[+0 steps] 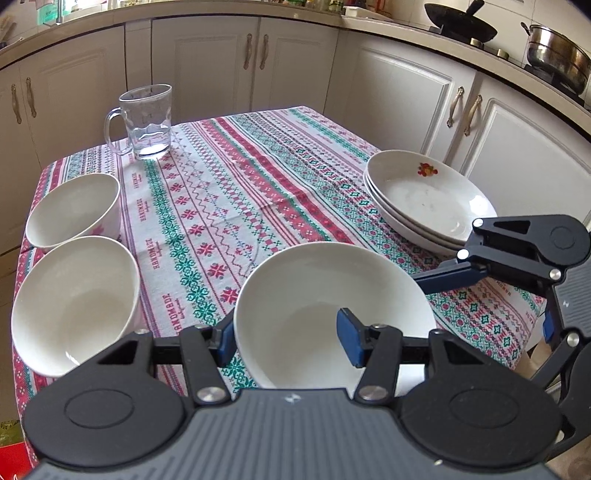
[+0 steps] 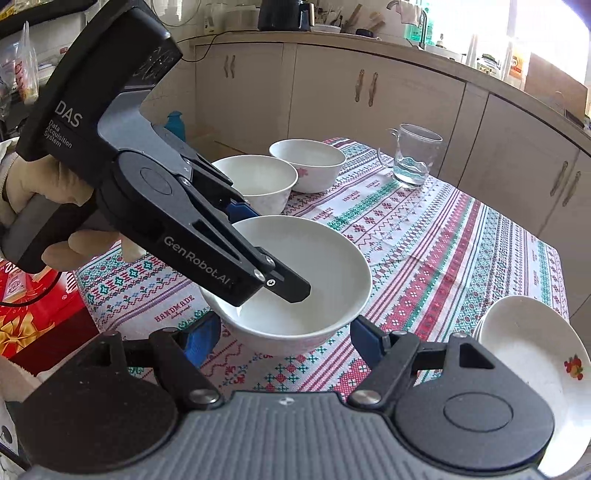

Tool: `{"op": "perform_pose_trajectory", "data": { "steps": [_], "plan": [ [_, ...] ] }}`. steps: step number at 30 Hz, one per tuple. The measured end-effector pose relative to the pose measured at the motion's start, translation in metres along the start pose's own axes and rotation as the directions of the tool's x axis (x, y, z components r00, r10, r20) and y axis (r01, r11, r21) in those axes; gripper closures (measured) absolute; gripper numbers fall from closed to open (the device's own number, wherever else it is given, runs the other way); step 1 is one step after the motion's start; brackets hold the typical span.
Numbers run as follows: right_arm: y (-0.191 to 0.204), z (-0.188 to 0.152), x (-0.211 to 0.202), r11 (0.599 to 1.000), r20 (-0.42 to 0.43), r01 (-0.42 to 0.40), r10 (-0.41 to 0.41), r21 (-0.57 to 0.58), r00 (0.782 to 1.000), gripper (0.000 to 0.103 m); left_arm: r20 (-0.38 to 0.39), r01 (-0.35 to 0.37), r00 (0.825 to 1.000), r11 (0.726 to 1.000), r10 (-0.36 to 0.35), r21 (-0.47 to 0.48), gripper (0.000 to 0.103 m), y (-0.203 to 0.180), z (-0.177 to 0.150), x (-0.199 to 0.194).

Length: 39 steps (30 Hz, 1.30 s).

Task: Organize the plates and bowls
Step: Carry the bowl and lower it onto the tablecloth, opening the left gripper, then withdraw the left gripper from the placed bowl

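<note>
A white bowl [image 1: 325, 295] sits on the patterned tablecloth [image 1: 236, 192] near its front edge. My left gripper [image 1: 288, 338] straddles the bowl's near rim, one finger inside and one outside, jaws still apart with a gap; it also shows in the right wrist view [image 2: 269, 254]. My right gripper [image 2: 286, 341] is open and empty, just in front of the same bowl [image 2: 295, 280]. Two more white bowls [image 1: 74, 210] [image 1: 77, 302] stand at the left. A stack of shallow plates [image 1: 424, 195] with a fruit print sits at the right.
A glass mug [image 1: 147, 122] with a little water stands at the table's far left corner. White kitchen cabinets [image 1: 207, 66] surround the table. A wok [image 1: 461, 22] and a steel pot [image 1: 557, 55] sit on the counter. A red box [image 2: 33, 314] lies beside the table.
</note>
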State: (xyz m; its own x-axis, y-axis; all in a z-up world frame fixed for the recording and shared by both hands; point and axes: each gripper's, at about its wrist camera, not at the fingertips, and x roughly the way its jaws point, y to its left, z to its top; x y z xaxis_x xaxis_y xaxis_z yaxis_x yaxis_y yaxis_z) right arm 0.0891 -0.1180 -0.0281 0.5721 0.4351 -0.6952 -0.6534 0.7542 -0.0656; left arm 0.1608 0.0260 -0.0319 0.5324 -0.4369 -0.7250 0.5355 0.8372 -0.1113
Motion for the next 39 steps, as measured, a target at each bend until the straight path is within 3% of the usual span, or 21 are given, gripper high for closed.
{"op": "perform_pose_trajectory", "data": {
  "steps": [24, 26, 28, 31, 39],
  "plan": [
    [-0.009, -0.007, 0.010, 0.999, -0.020, -0.001, 0.002, 0.047, 1.000, 0.022, 0.003, -0.006, 1.000, 1.000, 0.006, -0.008, 0.049, -0.001, 0.000, 0.012],
    [-0.008, -0.007, 0.010, 0.999, -0.020, 0.001, 0.000, 0.042, 1.000, 0.022, 0.005, -0.002, 1.000, 1.000, 0.002, -0.008, 0.044, -0.001, -0.001, 0.012],
    [-0.007, -0.006, 0.009, 0.999, -0.016, -0.004, 0.005, 0.039, 1.000, 0.021, 0.021, -0.005, 1.000, 1.000, 0.005, 0.001, 0.027, -0.002, -0.002, 0.010],
    [-0.007, -0.005, 0.007, 0.999, 0.003, -0.017, 0.016, 0.047, 1.000, 0.007, 0.055, -0.044, 0.998, 0.999, 0.043, 0.011, 0.011, -0.004, -0.004, 0.003],
    [-0.004, -0.002, -0.003, 1.000, 0.022, -0.003, 0.002, 0.031, 1.000, 0.000, 0.112, -0.113, 0.988, 0.993, 0.109, 0.033, 0.004, -0.005, -0.016, -0.024]
  ]
}}
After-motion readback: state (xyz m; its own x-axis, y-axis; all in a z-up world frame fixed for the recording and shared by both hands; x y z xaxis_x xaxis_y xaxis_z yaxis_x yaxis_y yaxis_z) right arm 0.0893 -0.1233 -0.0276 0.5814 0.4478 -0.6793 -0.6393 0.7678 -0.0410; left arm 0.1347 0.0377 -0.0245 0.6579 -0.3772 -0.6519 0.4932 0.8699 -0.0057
